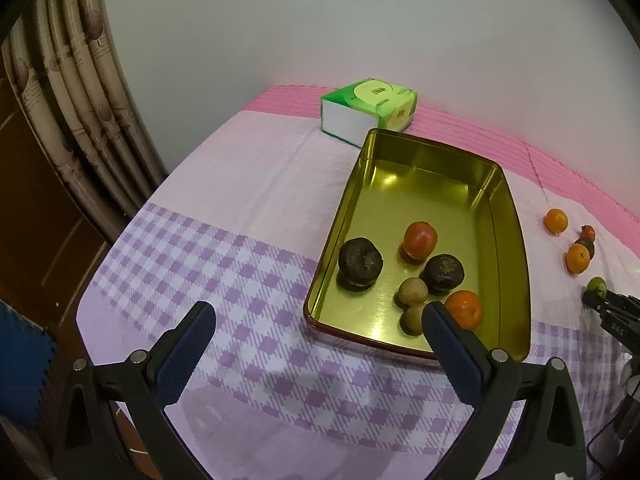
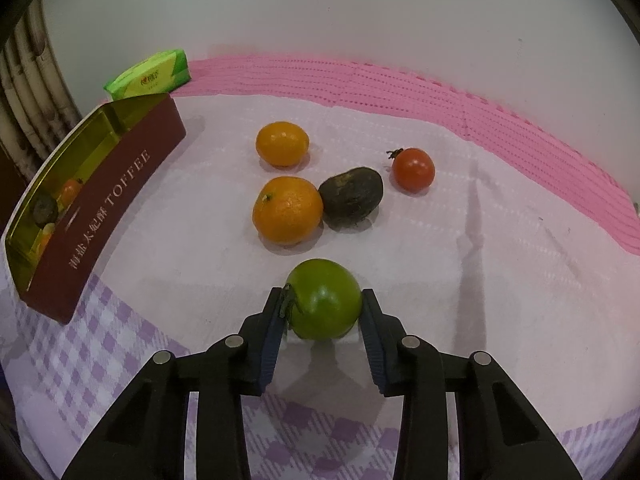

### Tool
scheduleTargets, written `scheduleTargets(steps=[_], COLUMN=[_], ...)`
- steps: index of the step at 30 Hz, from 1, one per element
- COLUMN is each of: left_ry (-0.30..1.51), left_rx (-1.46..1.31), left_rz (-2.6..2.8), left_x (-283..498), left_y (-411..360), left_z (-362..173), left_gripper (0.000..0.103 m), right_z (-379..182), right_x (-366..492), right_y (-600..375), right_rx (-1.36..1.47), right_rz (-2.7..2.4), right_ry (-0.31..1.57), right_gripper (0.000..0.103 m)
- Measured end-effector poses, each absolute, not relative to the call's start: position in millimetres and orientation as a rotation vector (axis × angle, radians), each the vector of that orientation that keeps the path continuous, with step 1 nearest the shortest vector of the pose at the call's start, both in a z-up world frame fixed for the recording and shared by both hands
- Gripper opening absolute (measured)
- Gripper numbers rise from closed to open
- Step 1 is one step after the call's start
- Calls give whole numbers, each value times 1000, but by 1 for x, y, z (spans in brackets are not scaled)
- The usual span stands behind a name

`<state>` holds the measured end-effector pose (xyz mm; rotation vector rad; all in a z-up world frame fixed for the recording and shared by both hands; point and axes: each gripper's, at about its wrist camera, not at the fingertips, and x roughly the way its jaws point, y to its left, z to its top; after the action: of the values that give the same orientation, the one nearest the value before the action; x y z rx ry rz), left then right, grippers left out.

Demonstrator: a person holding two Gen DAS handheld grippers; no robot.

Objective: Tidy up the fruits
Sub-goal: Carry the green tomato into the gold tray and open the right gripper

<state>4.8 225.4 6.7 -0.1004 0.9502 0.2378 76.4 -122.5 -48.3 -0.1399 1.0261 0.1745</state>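
Observation:
A gold-lined toffee tin [image 1: 508,240] sits on the cloth; it also shows at the left of the right wrist view [image 2: 120,184]. In it lie two dark fruits [image 1: 360,262], a red tomato [image 1: 419,240], two small tan fruits [image 1: 412,291] and an orange [image 1: 466,307]. My left gripper [image 1: 316,320] is open and empty just in front of the tin. My right gripper [image 2: 324,300] is shut on a green fruit [image 2: 326,300] resting on the cloth. Beyond it lie two oranges [image 2: 287,210], a dark fruit [image 2: 352,195] and a red tomato [image 2: 413,169].
A green tissue pack [image 1: 370,110] stands behind the tin near the white wall. A curtain [image 1: 76,92] hangs at the left past the table edge. The pink mat [image 2: 520,112] runs along the back of the cloth.

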Motion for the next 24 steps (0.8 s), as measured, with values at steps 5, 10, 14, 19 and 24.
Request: scheduleTargets(steps=[5,10,14,19,24], left_ry=[941,928,920,915,914], left_rx=[-120,-150,-180,-222,-242], left_rz=[259,296,327,375,406], left_x=[5,3,0,-3,-4], left_y=[233,243,253,268,276], left_z=[9,12,14,15,14], left_gripper=[102,102,102,102,102], right_z=[-28,-4,9,20,19], right_x=[73,72,71,68,67], right_y=[-108,-70,-32,18,56], right_rx=[-133,-143,-154,-167,-191], right_rz=[217,310,397,496,568], right_ry=[990,945,925,904,910], right_gripper=[38,38,38,38,38])
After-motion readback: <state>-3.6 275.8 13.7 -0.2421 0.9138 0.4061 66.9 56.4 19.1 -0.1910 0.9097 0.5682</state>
